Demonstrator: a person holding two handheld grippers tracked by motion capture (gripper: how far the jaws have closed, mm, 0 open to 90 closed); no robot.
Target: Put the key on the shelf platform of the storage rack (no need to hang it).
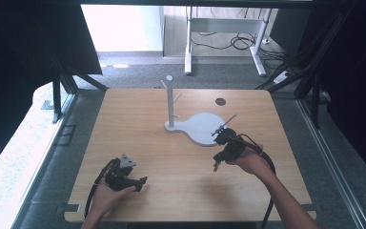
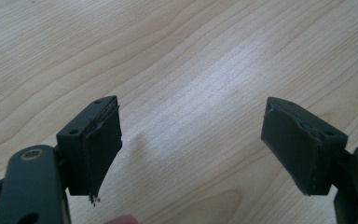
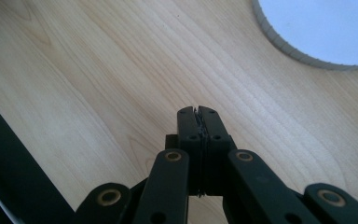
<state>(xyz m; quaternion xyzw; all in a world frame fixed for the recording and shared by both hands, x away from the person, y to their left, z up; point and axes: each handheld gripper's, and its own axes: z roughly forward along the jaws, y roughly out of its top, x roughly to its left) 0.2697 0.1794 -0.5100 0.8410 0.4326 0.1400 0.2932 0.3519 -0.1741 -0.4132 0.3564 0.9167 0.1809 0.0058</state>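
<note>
A white stand (image 1: 170,102) with short pegs rises from a flat white base plate (image 1: 202,128) on the middle of the wooden table (image 1: 138,143). My left gripper (image 1: 143,182) rests low at the front left, held in a hand; in the left gripper view its jaws are wide apart over bare wood, left gripper (image 2: 191,149) open with nothing between. My right gripper (image 1: 216,167) hangs just in front of the base plate's right side. In the right gripper view its jaws are pressed together, right gripper (image 3: 199,113) shut on nothing, with the plate's curved edge (image 3: 289,46) at top right.
A round hole (image 1: 220,101) sits in the table's far right part. Dark frame posts stand at both sides of the table. A white desk's legs (image 1: 188,43) and cables lie on the floor beyond the far edge.
</note>
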